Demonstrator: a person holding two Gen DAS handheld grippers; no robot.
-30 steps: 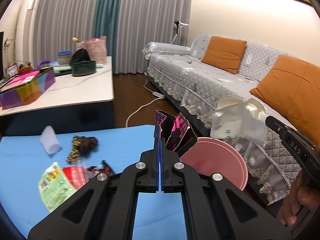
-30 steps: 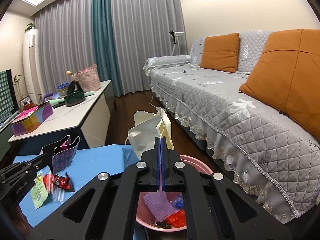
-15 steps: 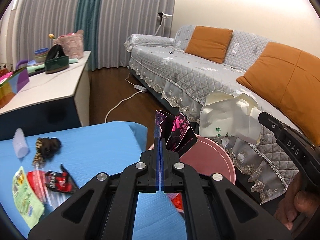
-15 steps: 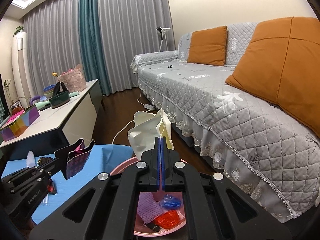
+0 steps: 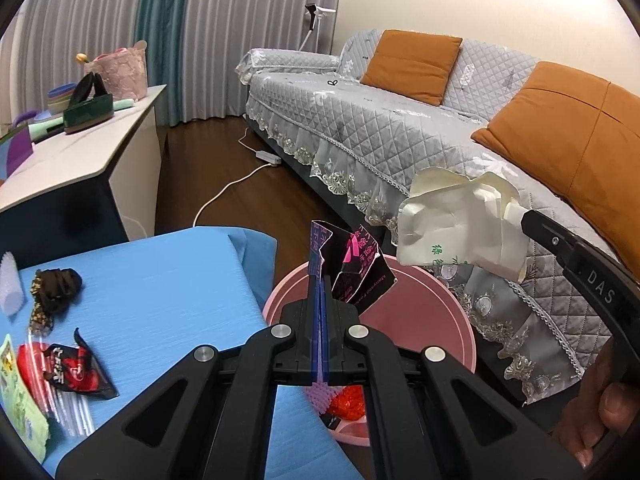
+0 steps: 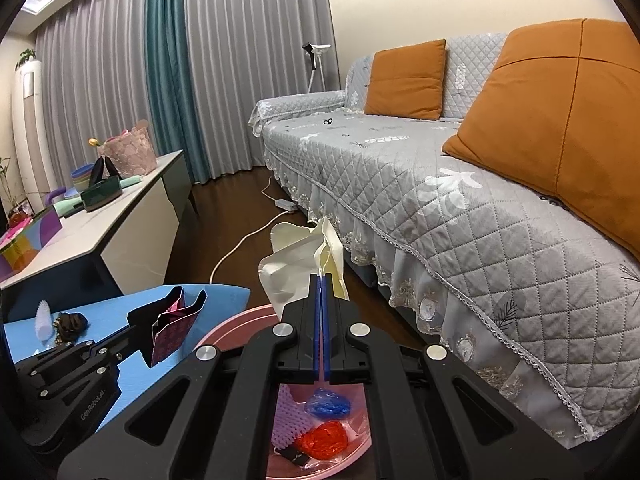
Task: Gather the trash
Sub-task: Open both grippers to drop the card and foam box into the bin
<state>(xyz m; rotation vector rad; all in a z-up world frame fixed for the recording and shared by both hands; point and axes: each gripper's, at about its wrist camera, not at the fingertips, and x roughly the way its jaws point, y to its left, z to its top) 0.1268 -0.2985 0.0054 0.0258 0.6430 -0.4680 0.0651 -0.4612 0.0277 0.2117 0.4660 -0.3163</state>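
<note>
My left gripper [image 5: 320, 280] is shut on a torn black and pink wrapper [image 5: 352, 268], held above the near rim of the pink bin [image 5: 432, 312]. My right gripper [image 6: 323, 280] is shut on a crumpled cream paper bag [image 6: 300, 260], also over the pink bin [image 6: 236, 320]. Inside the bin lie a purple foam net [image 6: 286, 420], a blue wad [image 6: 328, 404] and a red wad [image 6: 324, 438]. On the blue table [image 5: 152, 300] remain a red and black wrapper [image 5: 72, 368], a green packet [image 5: 20, 400], a dark brown bundle [image 5: 54, 288] and a white foam sleeve [image 5: 10, 284].
The grey sofa [image 5: 380, 132] with orange cushions [image 5: 412, 64] runs along the right, close behind the bin. A white sideboard [image 5: 80, 160] with bowls and a pink basket stands at the left. A white cable and power strip [image 5: 268, 156] lie on the wooden floor. A hand [image 5: 600, 420] grips the right tool.
Both grippers have moved right and down toward the bin with their trash still held. The bin's inside now shows below each gripper, and the table has slid left in view.
</note>
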